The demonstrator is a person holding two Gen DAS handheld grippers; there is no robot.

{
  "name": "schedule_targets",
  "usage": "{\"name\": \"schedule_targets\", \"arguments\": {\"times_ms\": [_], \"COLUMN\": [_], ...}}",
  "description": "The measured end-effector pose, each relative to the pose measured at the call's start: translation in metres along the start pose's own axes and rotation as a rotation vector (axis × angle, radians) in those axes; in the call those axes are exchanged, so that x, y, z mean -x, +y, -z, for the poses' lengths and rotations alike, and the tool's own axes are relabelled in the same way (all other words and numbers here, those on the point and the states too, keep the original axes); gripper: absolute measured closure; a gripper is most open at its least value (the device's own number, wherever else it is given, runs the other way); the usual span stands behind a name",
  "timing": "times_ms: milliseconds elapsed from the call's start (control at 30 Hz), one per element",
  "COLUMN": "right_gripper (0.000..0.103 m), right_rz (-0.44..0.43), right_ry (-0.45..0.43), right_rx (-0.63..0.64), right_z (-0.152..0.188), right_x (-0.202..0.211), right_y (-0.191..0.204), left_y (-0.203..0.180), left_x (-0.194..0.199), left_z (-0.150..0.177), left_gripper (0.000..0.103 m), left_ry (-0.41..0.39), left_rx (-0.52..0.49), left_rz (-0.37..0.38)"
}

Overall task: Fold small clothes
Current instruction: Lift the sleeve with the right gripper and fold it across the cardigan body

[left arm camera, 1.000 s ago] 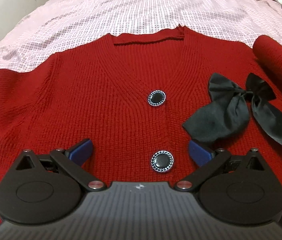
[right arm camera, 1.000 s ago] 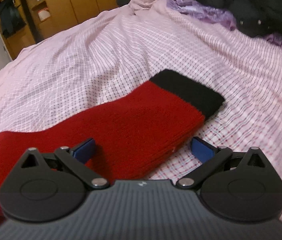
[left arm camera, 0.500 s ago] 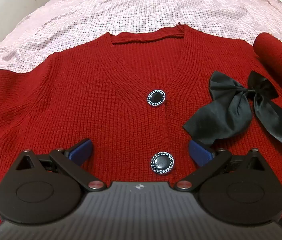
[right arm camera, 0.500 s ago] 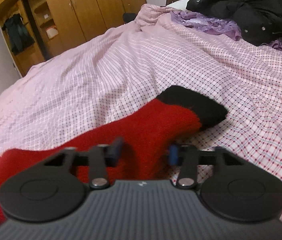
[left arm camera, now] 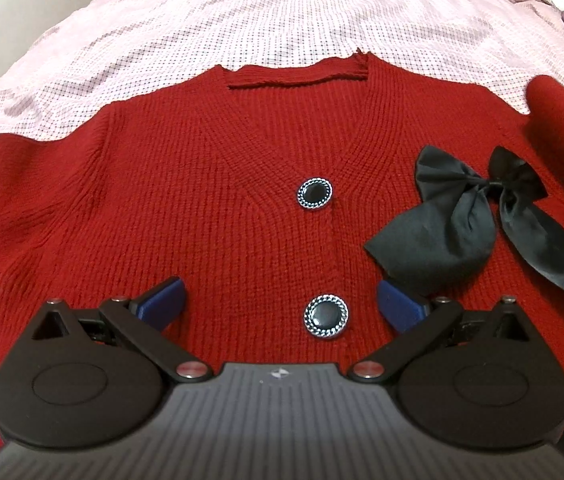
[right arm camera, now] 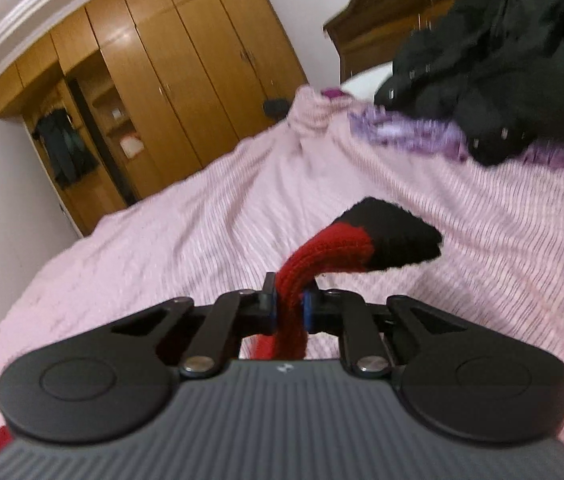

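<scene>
A small red knit cardigan (left arm camera: pixel 210 200) lies flat, front up, on the pink checked bedspread (left arm camera: pixel 242 20), with two black buttons (left arm camera: pixel 314 195) and a black bow (left arm camera: pixel 465 216) on its right chest. My left gripper (left arm camera: pixel 282 304) is open just above the cardigan's lower front, straddling the lower button. My right gripper (right arm camera: pixel 289 309) is shut on the cardigan's red sleeve (right arm camera: pixel 323 250) and holds it lifted off the bed; the black cuff (right arm camera: pixel 395 236) hangs past the fingertips. The raised sleeve also shows in the left wrist view (left arm camera: pixel 561 120).
A black jacket (right arm camera: pixel 501 60) and purple cloth (right arm camera: pixel 409 132) lie at the bed's far right. A wooden wardrobe (right arm camera: pixel 170 92) stands beyond the bed, and a wooden headboard (right arm camera: pixel 365 36) at the right. The bedspread extends around the cardigan.
My right gripper closed on the sleeve near the cuff and lifted it off the bed, tilting upward. My left gripper stayed open over the cardigan, nearly still.
</scene>
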State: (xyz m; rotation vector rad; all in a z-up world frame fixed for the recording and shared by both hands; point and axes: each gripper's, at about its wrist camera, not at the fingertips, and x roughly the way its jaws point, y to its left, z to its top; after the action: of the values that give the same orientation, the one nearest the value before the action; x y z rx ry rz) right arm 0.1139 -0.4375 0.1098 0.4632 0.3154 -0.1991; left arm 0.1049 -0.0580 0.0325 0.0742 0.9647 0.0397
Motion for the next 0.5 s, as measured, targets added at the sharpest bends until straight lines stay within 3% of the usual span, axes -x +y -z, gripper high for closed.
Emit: {"name": "schedule_targets", "arguments": {"times_ms": [267, 500], "right_gripper": [0.089, 0.089], "right_rz": [-0.022, -0.081], "right_ry": [-0.043, -0.039], "right_rx": [0.023, 0.041], "right_z": [-0.032, -0.033], "right_x": [0.037, 0.054], "right_y": [0.010, 0.036], "left_y": [0.010, 0.024], "left_x": [0.016, 0.035], "left_z": [0.007, 0.012], "left_gripper": [0.000, 0.000], "left_ry": [-0.007, -0.032], "left_rx": [0.013, 0.027], "left_rz": [0.015, 0.020]}}
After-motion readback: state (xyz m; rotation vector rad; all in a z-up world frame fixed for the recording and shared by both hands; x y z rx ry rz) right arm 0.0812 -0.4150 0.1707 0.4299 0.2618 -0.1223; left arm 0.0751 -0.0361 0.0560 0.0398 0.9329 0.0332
